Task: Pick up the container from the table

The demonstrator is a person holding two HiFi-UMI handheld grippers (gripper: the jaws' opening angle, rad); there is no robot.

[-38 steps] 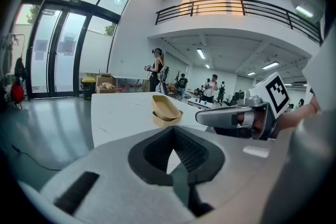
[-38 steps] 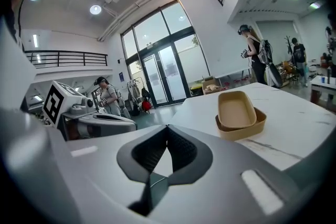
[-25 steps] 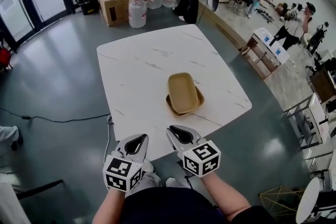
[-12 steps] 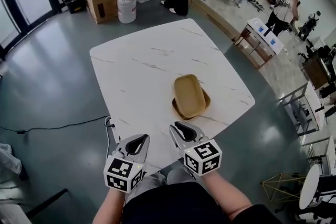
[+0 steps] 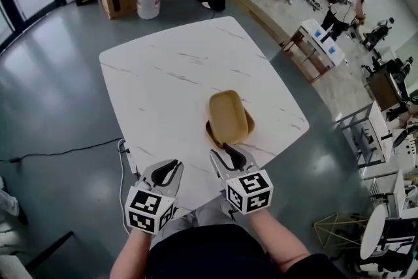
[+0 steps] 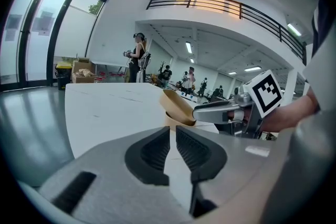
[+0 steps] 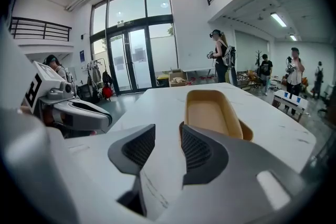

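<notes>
While the left tool (image 5: 173, 165) hangs over the table (image 5: 163, 82) edge with jaws narrow and empty (a spare, I judge), the right tool (image 5: 226, 149) is opening, still empty, just short of the tan container (image 5: 228, 115) lying mid-table, likely to admit its rim.
</notes>
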